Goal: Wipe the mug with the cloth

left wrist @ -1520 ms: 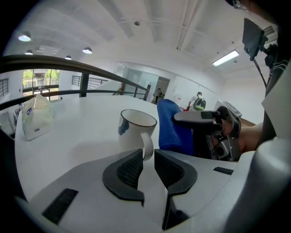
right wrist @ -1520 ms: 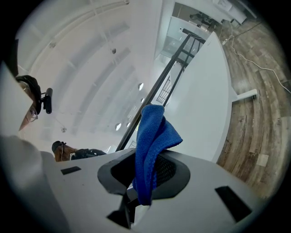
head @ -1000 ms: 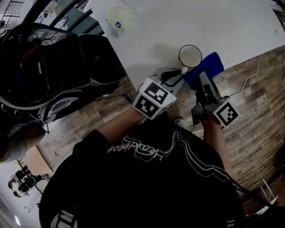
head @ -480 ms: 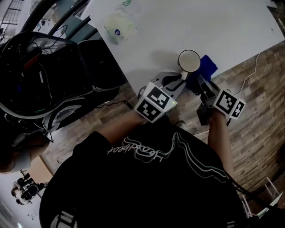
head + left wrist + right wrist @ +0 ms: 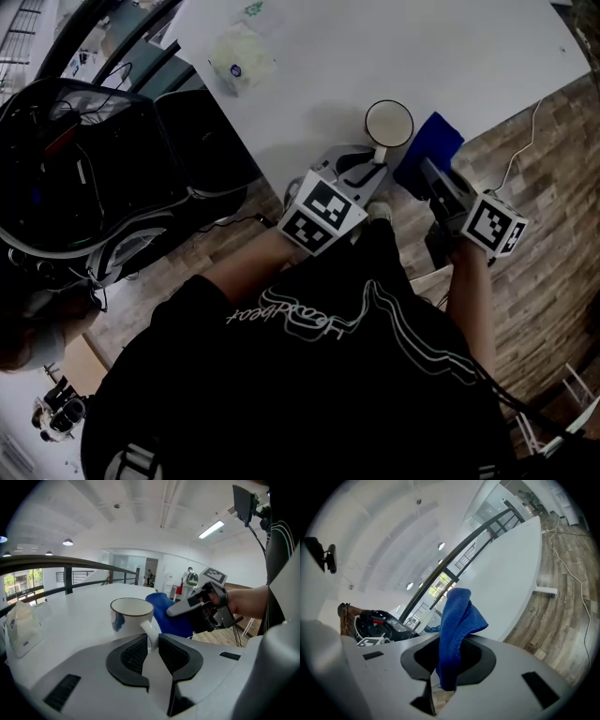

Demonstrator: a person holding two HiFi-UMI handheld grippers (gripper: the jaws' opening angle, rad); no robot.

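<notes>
Left: left gripper (image 5: pixel 151 641), jaws pinching the handle of the upright white mug (image 5: pixel 388 122), which stands at the near edge of the table (image 5: pixel 450 47). Right: blue cloth (image 5: pixel 457 620), just beside the mug and clamped between the jaws of the right gripper (image 5: pixel 429 173).

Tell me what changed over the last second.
The right gripper, jaws shut on the blue cloth, swung its rear end outward to the right, shifting the cloth slightly beside the mug. Nothing was grasped or released. The left gripper kept its jaws on the mug's handle; the mug stayed on the white table.
</notes>
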